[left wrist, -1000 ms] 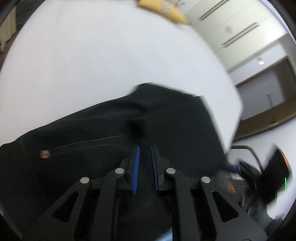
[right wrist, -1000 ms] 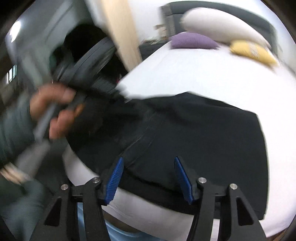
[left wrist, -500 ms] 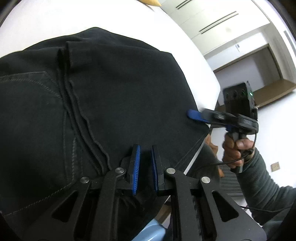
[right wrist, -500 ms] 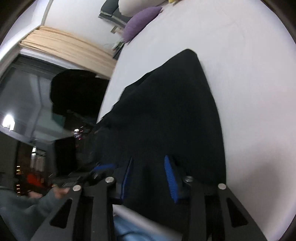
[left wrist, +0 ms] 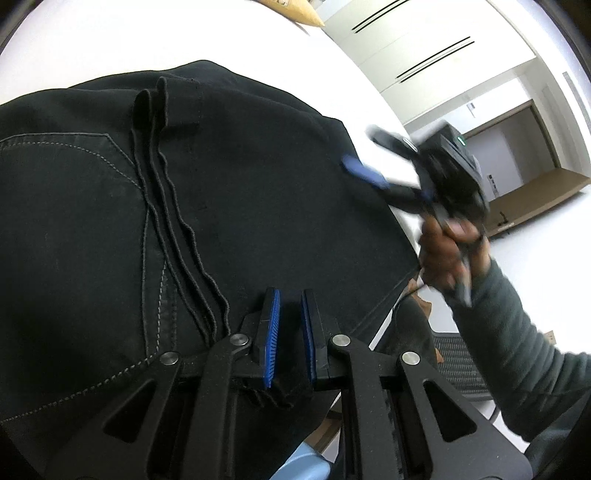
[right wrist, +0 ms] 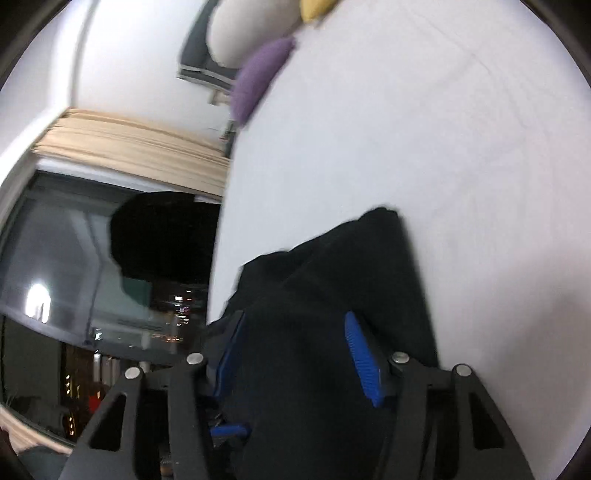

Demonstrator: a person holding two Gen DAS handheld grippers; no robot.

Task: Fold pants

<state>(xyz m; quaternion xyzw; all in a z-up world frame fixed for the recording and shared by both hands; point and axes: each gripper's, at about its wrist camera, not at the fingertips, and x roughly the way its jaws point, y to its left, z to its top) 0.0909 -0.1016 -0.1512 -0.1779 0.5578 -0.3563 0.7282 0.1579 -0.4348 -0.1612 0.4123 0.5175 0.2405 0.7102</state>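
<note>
Nearer now: pants [left wrist: 258,177] under hand-held gripper [left wrist: 290,328]

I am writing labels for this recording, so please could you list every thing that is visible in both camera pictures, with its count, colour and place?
pants: one, black, spread on the bed, near its edge
bed: one, white sheet, under the pants
cushions: one purple, one yellow, at the far end of the bed
pillow: one, white, beside the purple cushion
curtain: one, beige, beside the bed
window: one, dark, below the curtain in the right wrist view
cupboards: white, on the far wall
left gripper: black with blue pads, nearly shut, black fabric at the base of its pads
right gripper: black with blue pads, jaws apart over the pants, just opened further
hand: one, holding the right gripper
sleeve: one, grey-green
</note>
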